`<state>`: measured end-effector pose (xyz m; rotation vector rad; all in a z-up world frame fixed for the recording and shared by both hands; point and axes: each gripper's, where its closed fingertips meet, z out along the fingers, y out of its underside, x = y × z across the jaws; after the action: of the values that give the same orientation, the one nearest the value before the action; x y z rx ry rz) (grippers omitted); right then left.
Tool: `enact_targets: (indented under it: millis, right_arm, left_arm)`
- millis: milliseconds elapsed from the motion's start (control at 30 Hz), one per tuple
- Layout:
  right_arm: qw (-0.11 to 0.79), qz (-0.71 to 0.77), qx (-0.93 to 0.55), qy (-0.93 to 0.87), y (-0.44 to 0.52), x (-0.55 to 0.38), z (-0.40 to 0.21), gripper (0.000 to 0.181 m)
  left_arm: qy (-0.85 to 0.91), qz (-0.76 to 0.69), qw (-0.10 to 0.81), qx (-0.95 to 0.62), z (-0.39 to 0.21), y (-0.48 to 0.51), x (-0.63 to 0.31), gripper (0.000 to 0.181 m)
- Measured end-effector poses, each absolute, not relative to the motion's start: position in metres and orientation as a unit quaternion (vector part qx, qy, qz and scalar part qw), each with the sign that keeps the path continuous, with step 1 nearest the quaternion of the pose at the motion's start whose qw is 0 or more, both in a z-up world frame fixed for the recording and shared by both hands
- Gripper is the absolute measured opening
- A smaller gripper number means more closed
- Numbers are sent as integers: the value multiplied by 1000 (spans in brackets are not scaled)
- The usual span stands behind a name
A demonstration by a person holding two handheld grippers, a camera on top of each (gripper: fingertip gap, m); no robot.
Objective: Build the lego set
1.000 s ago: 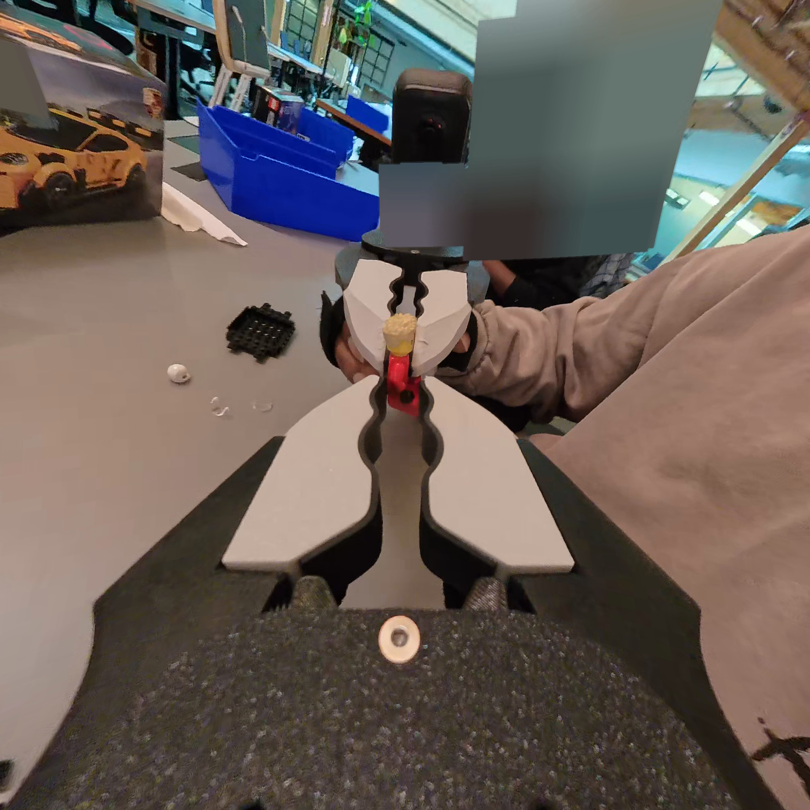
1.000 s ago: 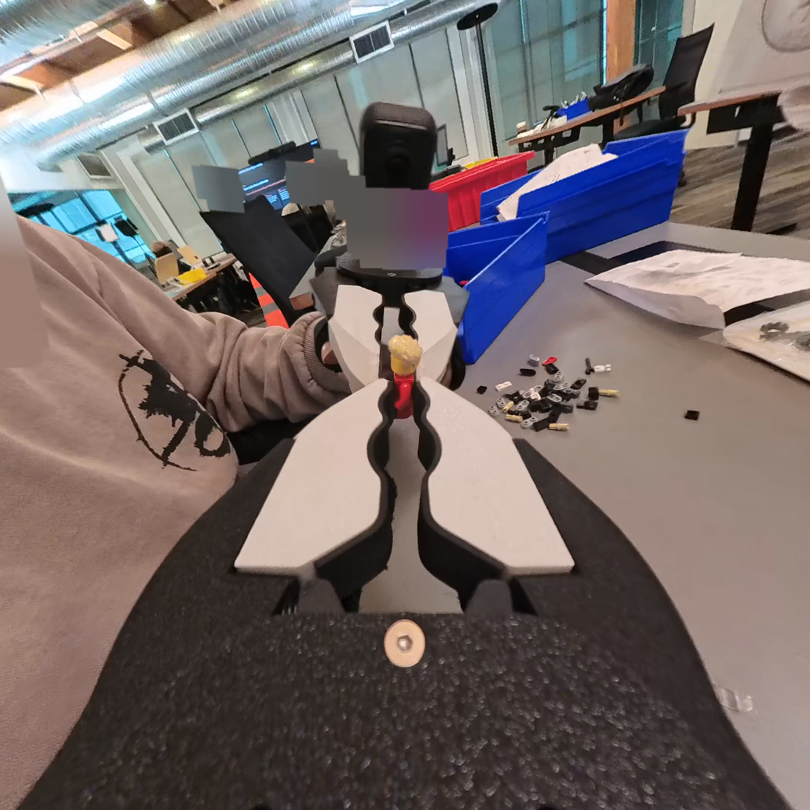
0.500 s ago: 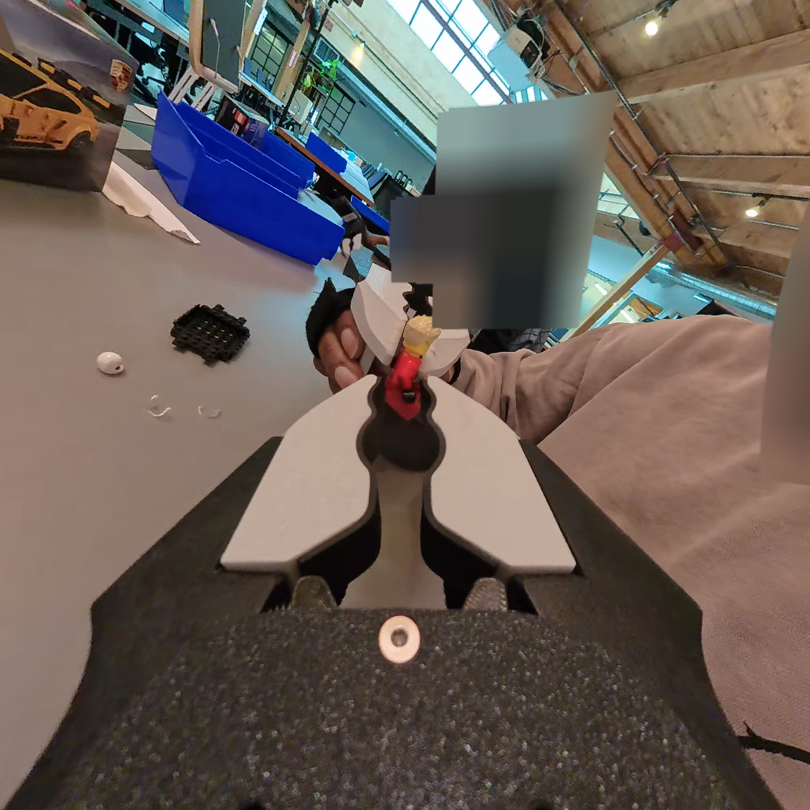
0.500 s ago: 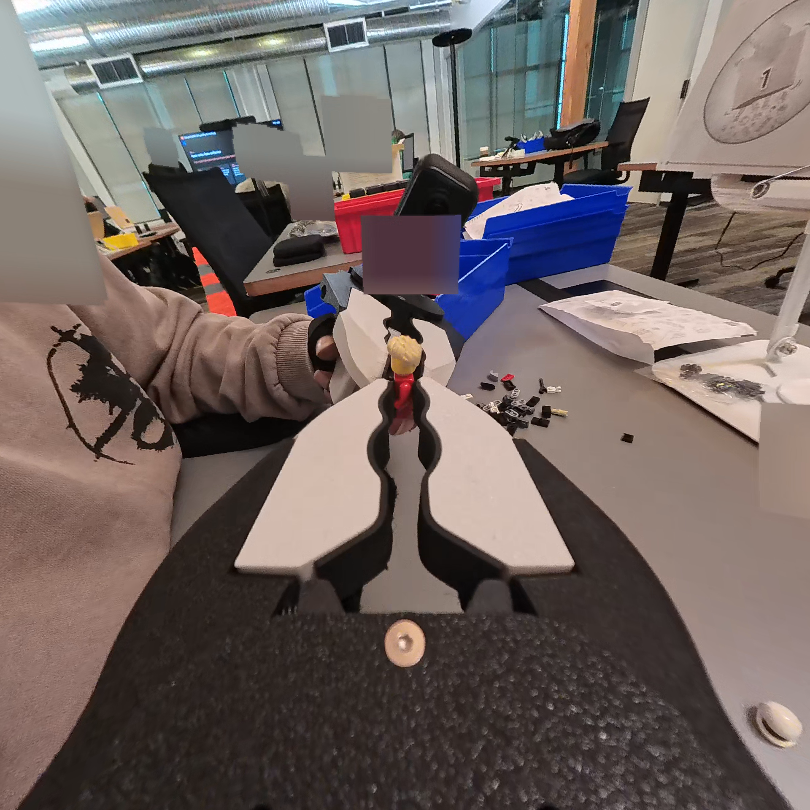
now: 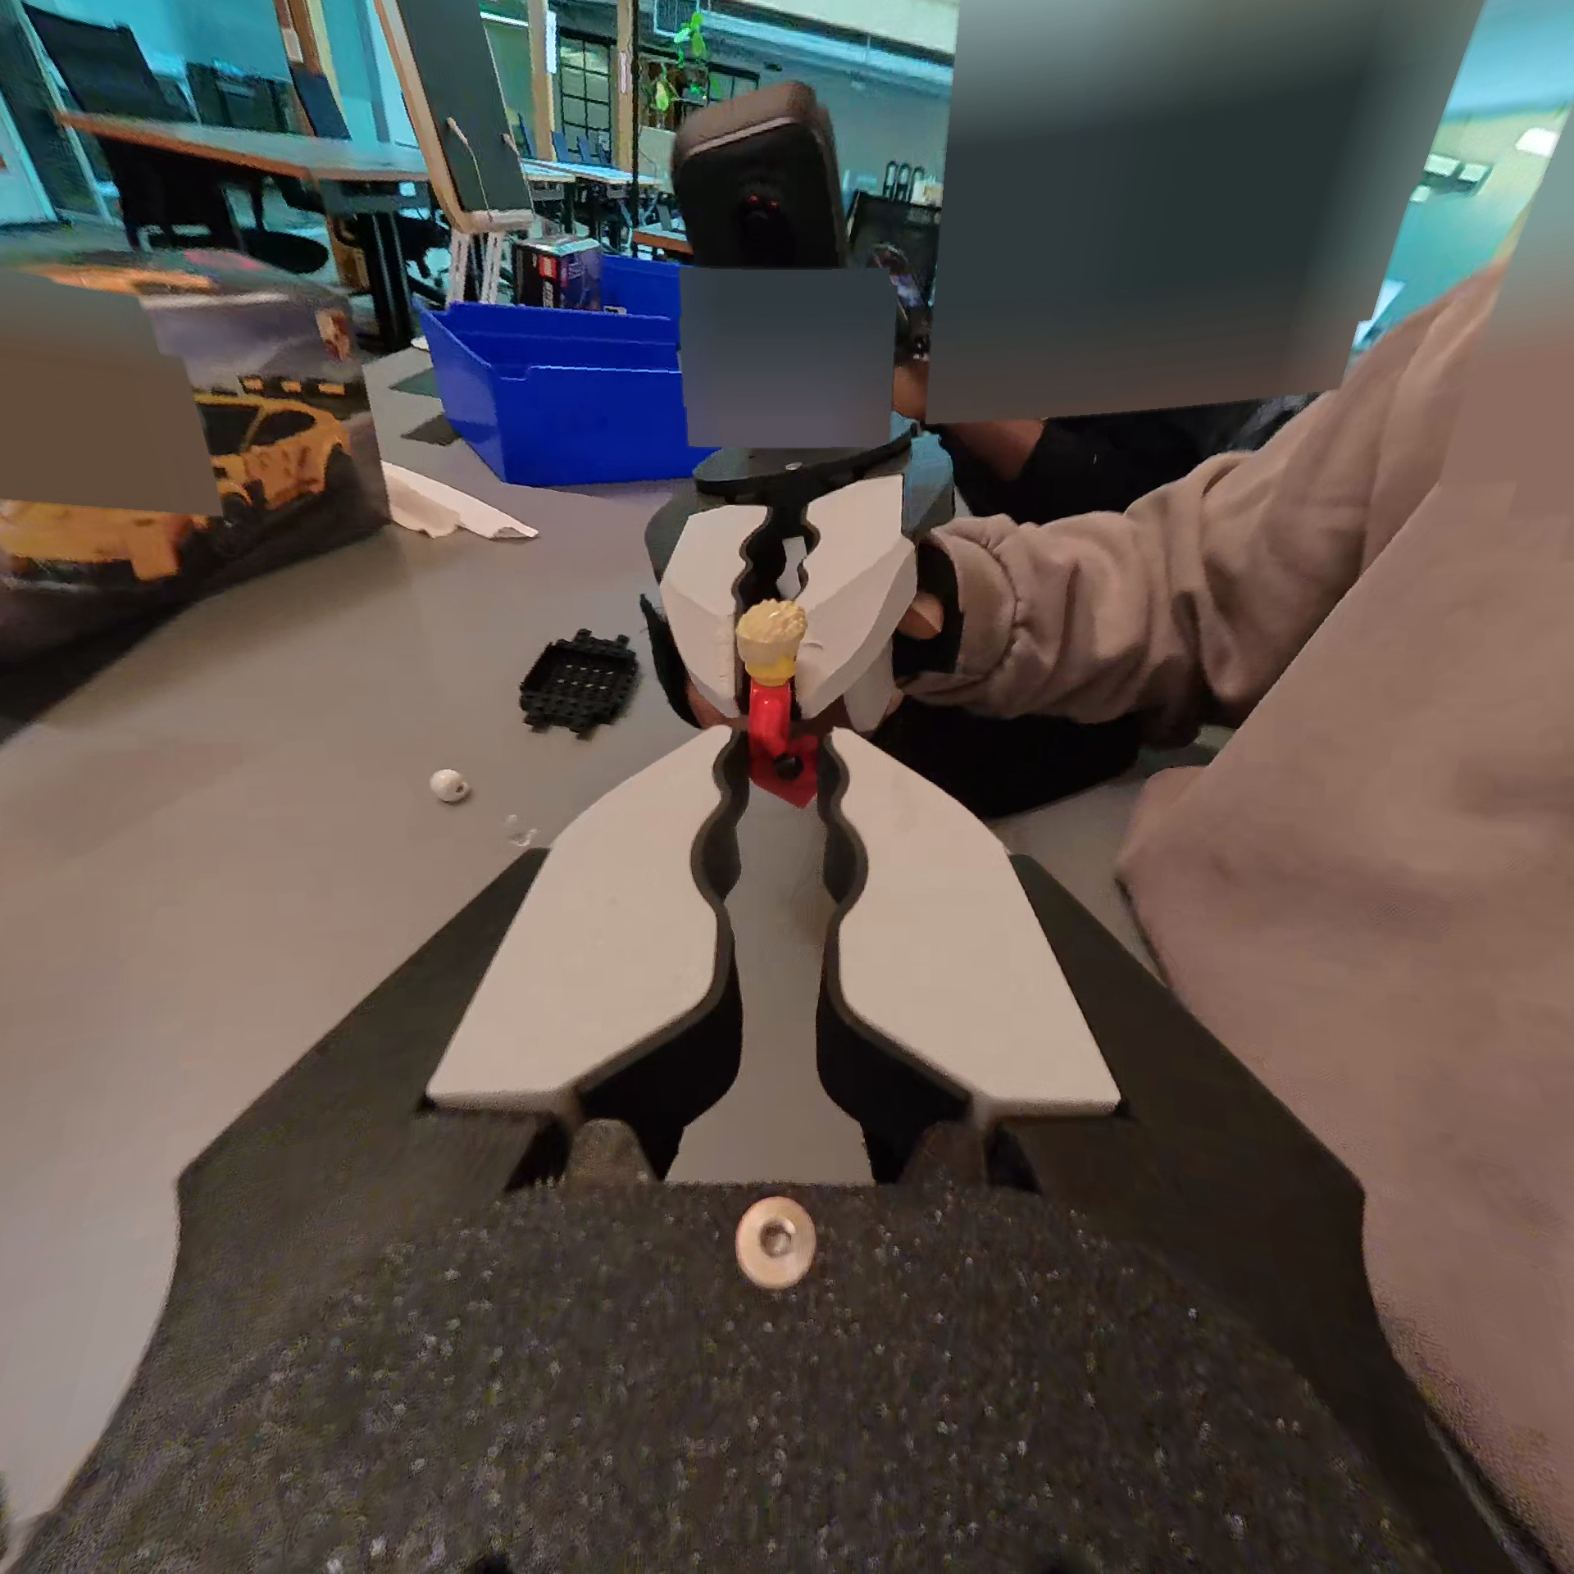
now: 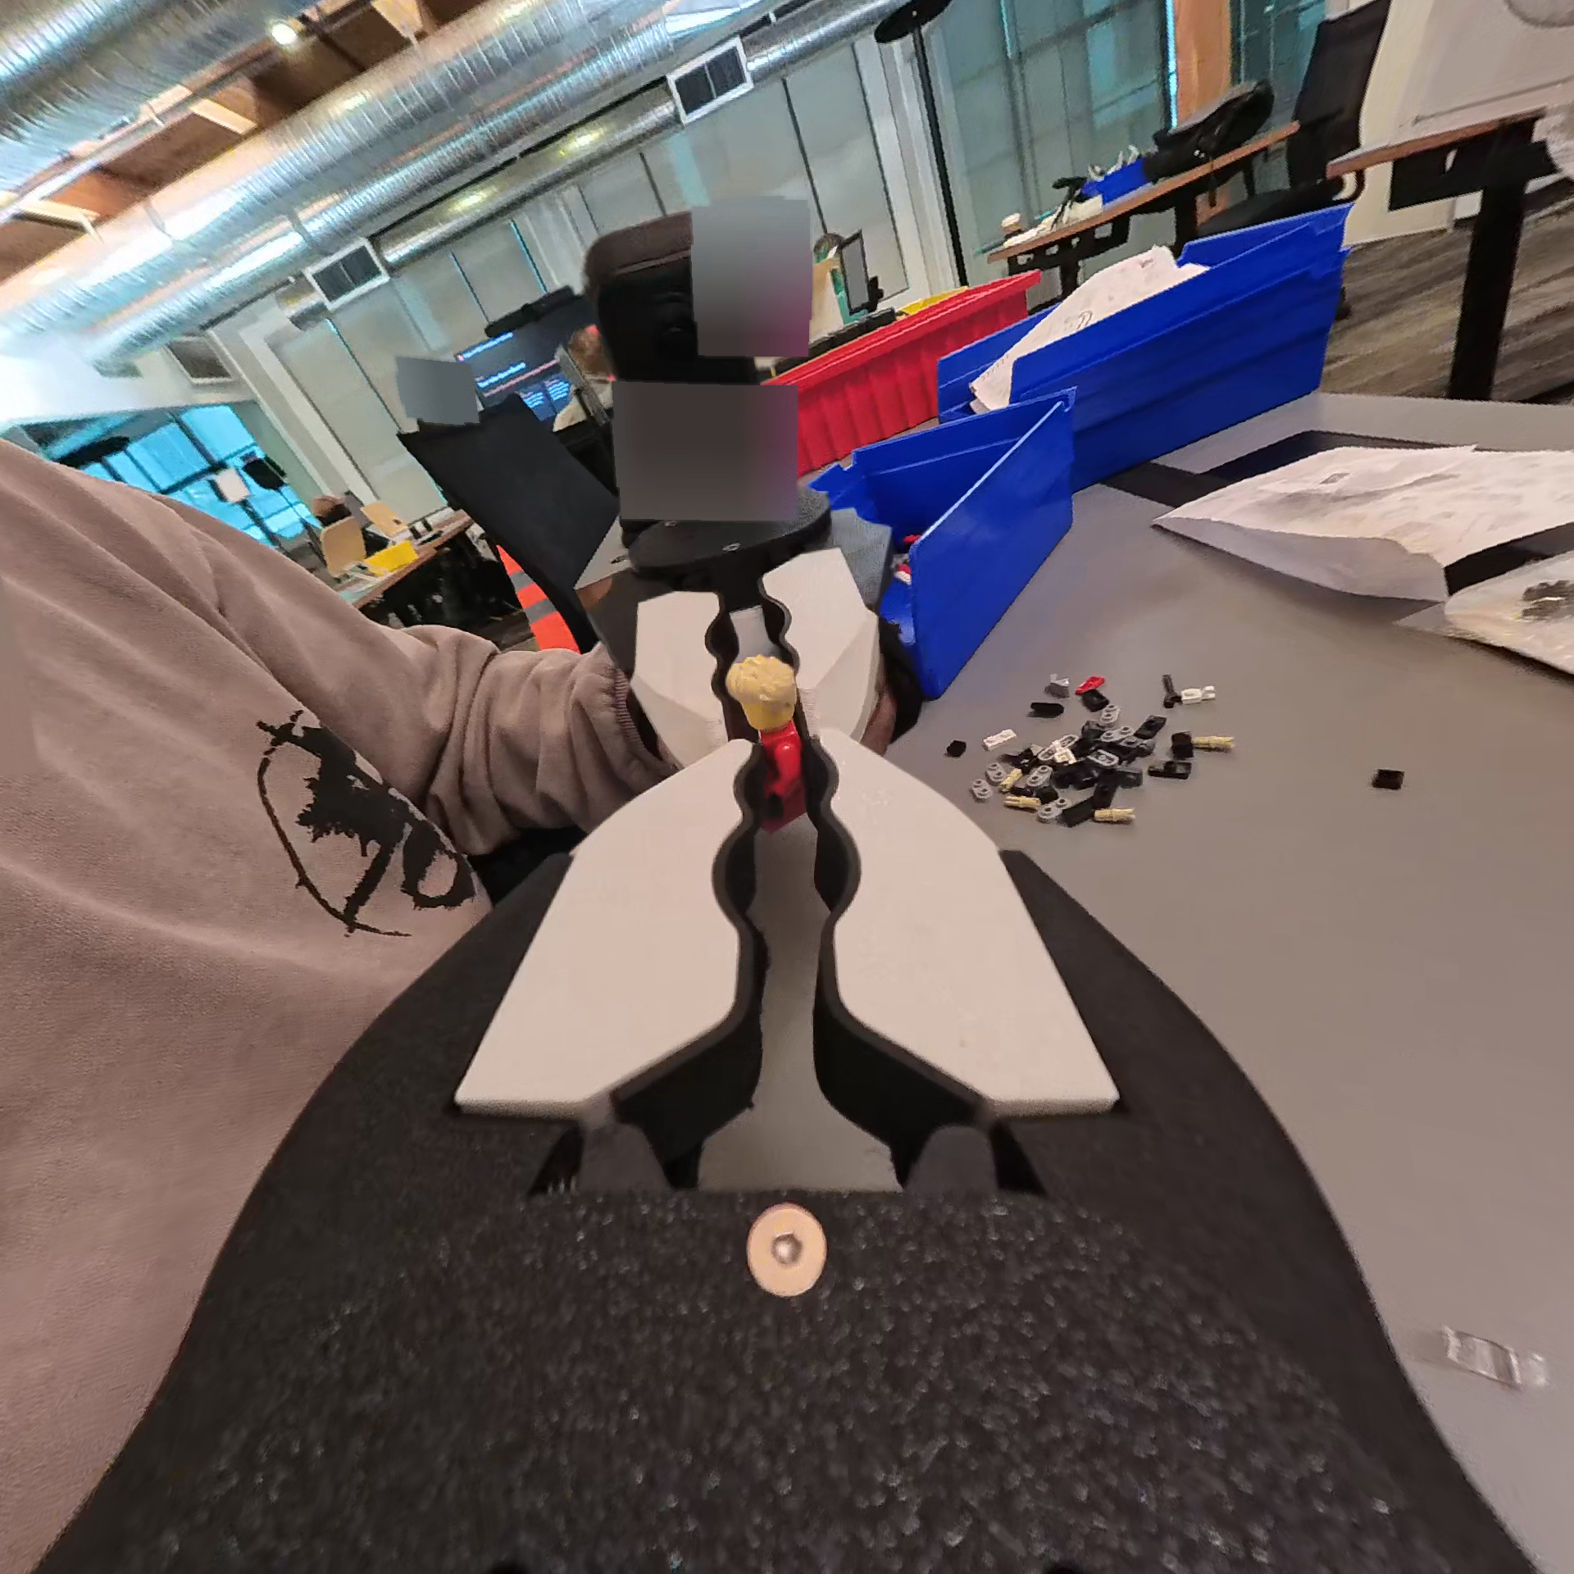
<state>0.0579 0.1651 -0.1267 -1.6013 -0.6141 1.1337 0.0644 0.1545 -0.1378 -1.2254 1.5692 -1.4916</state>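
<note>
The minifigure (image 5: 773, 681) sits pinched between both your grippers, up off the grey table (image 5: 213, 852). Left wrist view: your left gripper (image 5: 777, 771) is clamped on its red torso; a black plate (image 5: 582, 690) and white round piece (image 5: 449, 784) lie unused. Right wrist view: your right gripper (image 6: 779, 788) grips it too; the loose parts pile (image 6: 1077, 762) looks untouched, so I'd say most building's left.

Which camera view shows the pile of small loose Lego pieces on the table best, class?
The right wrist view: the pile of small loose pieces lies in plain sight on the grey table, to the right of the fingertips. The left wrist view shows none of that pile, only a black plate and a white piece.
</note>
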Motion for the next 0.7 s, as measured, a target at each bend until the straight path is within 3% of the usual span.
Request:
enact_targets:
  millis: [533,700]
  right_arm:
    - [471,531,-666,-229,163,57,-131,8]
    - [506,495,-663,-245,165,60,-127,7]
  left_arm:
    - [666,-460,436,-394,-149,155,63,16]
    - [608,-552,361,-442,-142,155,64,17]
